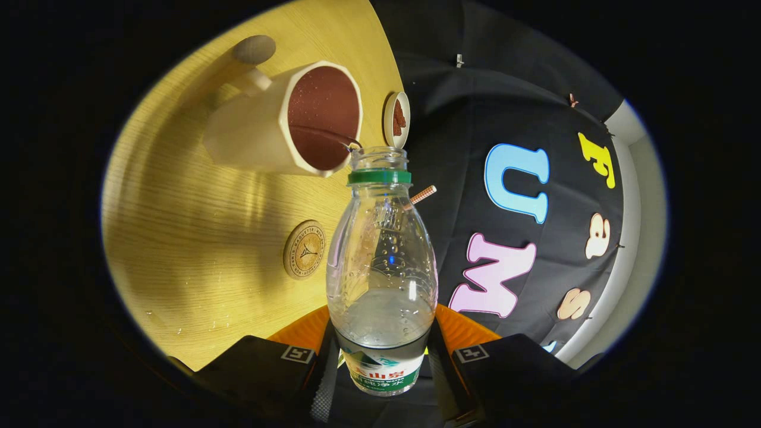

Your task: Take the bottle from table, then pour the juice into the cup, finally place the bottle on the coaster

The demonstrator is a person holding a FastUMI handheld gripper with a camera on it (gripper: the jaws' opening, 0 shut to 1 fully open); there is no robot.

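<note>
My gripper [380, 356] is shut on a clear plastic bottle [380, 261], both fingers [309, 368] pressing on its labelled lower body. The bottle has a green neck ring, no cap, and a little clear liquid near its base. The whole view is rolled, so the table looks tipped. The bottle's open mouth sits right at the rim of a cream cup [285, 119] with a dark red inside, and a thin thread of liquid runs at the rim. A round wooden coaster [304, 249] lies on the table left of the bottle, apart from it.
A light wooden table [196, 226] carries a few water drops near its front. A small round lid-like piece [396, 119] with red inside lies by the table's edge beyond the bottle's mouth. A striped straw-like stick [423, 194] pokes out behind the bottle's neck.
</note>
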